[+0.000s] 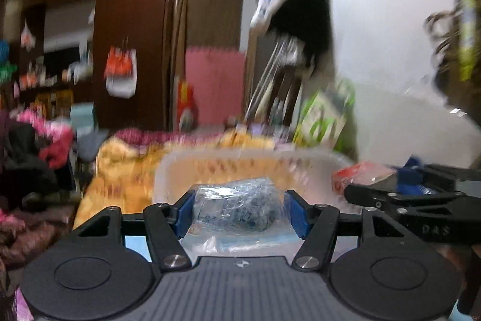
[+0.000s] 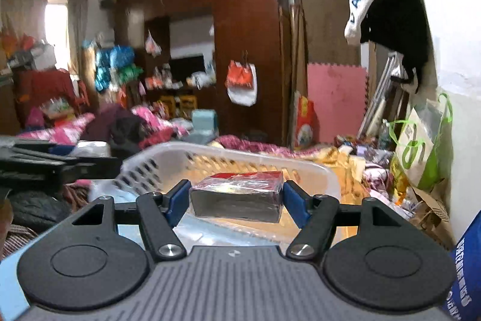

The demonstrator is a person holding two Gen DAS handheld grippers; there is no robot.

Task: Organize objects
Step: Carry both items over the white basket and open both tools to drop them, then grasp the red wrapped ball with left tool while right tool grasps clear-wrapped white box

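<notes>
Left gripper (image 1: 239, 211) is closest in my left wrist view: blue pads pinch a crumpled clear plastic packet (image 1: 237, 208) from both sides, packet held off the surface. Right gripper (image 2: 237, 202) does the same with a box wrapped in shiny film (image 2: 237, 196), red top face, grey end toward the camera, pads pressed on both its ends. Both loads sit in front of the white slatted basket (image 2: 168, 158), just short of its near rim; I can't tell if either is over the rim. Basket rests on yellow patterned bedding (image 1: 120, 167). Left view is motion-blurred. Right gripper also shows at the right edge there, near a red packet (image 1: 360, 173).
</notes>
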